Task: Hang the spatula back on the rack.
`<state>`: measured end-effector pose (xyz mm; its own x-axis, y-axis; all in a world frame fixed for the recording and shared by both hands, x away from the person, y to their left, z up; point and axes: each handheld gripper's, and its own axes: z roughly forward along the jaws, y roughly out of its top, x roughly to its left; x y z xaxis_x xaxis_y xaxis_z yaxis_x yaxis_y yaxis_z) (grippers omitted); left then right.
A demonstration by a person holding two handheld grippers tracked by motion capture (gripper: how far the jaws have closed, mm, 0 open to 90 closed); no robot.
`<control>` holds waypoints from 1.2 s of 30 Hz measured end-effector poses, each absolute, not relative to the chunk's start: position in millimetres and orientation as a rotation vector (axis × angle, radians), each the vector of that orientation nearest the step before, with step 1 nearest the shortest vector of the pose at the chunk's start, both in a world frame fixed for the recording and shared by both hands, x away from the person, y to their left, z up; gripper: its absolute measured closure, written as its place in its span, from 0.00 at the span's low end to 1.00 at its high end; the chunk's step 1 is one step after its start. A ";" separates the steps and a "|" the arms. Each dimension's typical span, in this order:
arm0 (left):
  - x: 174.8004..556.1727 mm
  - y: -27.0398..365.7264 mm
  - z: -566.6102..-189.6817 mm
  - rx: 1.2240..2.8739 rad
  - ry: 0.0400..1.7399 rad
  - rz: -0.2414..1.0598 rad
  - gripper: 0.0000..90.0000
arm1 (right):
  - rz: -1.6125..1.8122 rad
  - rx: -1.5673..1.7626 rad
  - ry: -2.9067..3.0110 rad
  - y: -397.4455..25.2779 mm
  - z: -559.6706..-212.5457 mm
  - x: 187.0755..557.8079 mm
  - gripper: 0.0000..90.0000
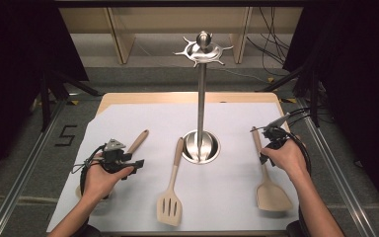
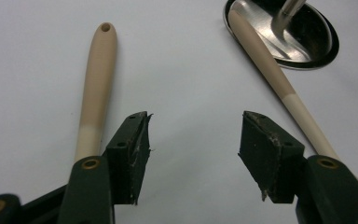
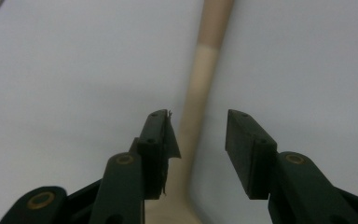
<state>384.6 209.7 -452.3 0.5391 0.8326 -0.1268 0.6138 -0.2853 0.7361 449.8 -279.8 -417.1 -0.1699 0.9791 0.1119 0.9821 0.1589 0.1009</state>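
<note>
Three beige utensils lie on the white sheet (image 1: 128,197). A slotted turner (image 1: 170,205) lies in the middle, its handle (image 2: 279,79) reaching the steel stand's base (image 2: 307,42). At the right lies a solid turner (image 1: 272,195). Its handle (image 3: 200,88) runs up between the jaws of my right gripper (image 3: 198,128), which is open just above it. My left gripper (image 2: 195,133) is open over bare sheet, with the left utensil's handle (image 2: 95,88) beside its left jaw. In the high view the left gripper (image 1: 128,164) sits at the left and the right gripper (image 1: 269,140) at the right.
A tall steel utensil stand (image 1: 201,98) with a hooked crown (image 1: 203,49) rises from its round base (image 1: 201,147) at the table's centre. Black curtains and tripod legs flank the table. Cables lie on the floor behind it.
</note>
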 end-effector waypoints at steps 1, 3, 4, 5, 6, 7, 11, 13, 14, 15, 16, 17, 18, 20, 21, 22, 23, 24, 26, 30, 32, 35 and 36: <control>383.9 208.1 -453.4 2.011 1.166 0.369 0.47 | -0.244 -2.007 -2.375 -279.5 -419.3 449.2 0.67; 382.9 209.6 -452.1 2.017 1.167 0.349 0.47 | -0.186 -2.073 -2.391 -276.6 -419.4 449.4 0.68; 382.9 209.6 -452.1 2.017 1.167 0.349 0.47 | -0.186 -2.073 -2.391 -276.6 -419.4 449.4 0.68; 382.5 210.2 -452.1 2.006 1.160 0.372 0.47 | -0.188 -2.072 -2.392 -276.2 -420.3 449.3 0.68; 382.4 211.3 -450.8 2.014 1.159 0.352 0.47 | -0.170 -2.106 -2.349 -272.0 -421.9 448.6 0.69; 381.9 210.6 -451.6 1.995 1.167 0.367 0.47 | -0.165 -2.091 -2.350 -272.0 -424.4 448.3 0.70; 383.1 210.6 -451.9 1.997 1.171 0.361 0.47 | -0.142 -2.036 -2.415 -272.2 -436.2 451.7 0.75; 382.6 210.6 -451.1 2.000 1.163 0.368 0.47 | -0.134 -2.047 -2.403 -270.5 -440.8 452.8 0.79; 382.6 210.6 -451.1 2.000 1.163 0.368 0.47 | -0.134 -2.047 -2.403 -270.5 -440.8 452.8 0.79; 382.0 210.0 -450.9 1.999 1.168 0.378 0.47 | -0.124 -2.018 -2.438 -272.0 -444.1 452.7 0.81; 382.0 210.2 -451.1 2.003 1.161 0.373 0.47 | -0.113 -2.030 -2.415 -271.5 -447.8 453.4 0.83; 382.0 210.5 -451.2 2.009 1.158 0.362 0.47 | -0.113 -2.030 -2.415 -271.5 -447.8 453.4 0.83; 381.4 210.2 -451.8 2.003 1.164 0.364 0.47 | -0.107 -2.045 -2.392 -271.0 -446.9 454.0 0.84; 380.5 210.5 -451.8 2.000 1.171 0.365 0.47 | -0.109 -2.108 -2.331 -270.6 -447.2 454.8 0.85; 380.2 209.9 -452.1 1.986 1.172 0.364 0.47 | -0.112 -2.140 -2.294 -270.7 -446.6 455.1 0.86; 379.4 209.4 -452.0 1.976 1.176 0.367 0.47 | -0.113 -2.172 -2.262 -269.3 -446.5 454.9 0.86; 379.2 211.4 -450.8 2.010 1.161 0.360 0.47 | -0.121 -2.150 -2.281 -271.6 -446.1 453.8 0.87; 378.9 211.0 -451.1 2.005 1.163 0.363 0.47 | -0.108 -2.114 -2.298 -273.2 -444.3 453.1 0.88; 378.8 210.7 -451.3 2.002 1.163 0.364 0.47 | -0.166 -2.188 -2.274 -271.9 -438.1 450.5 0.88; 378.1 208.3 -451.1 1.964 1.176 0.365 0.47 | -0.269 -2.215 -2.263 -270.6 -425.8 445.0 0.88; 377.8 207.9 -448.3 1.950 1.163 0.369 0.47 | -0.434 -2.168 -2.365 -273.4 -415.3 438.0 0.88; 377.2 205.8 -442.5 1.919 1.138 0.392 0.48 | -0.533 -2.144 -2.415 -273.0 -411.2 432.1 0.88; 376.8 205.5 -439.8 1.914 1.124 0.398 0.48 | -0.591 -2.118 -2.438 -272.5 -408.2 428.2 0.88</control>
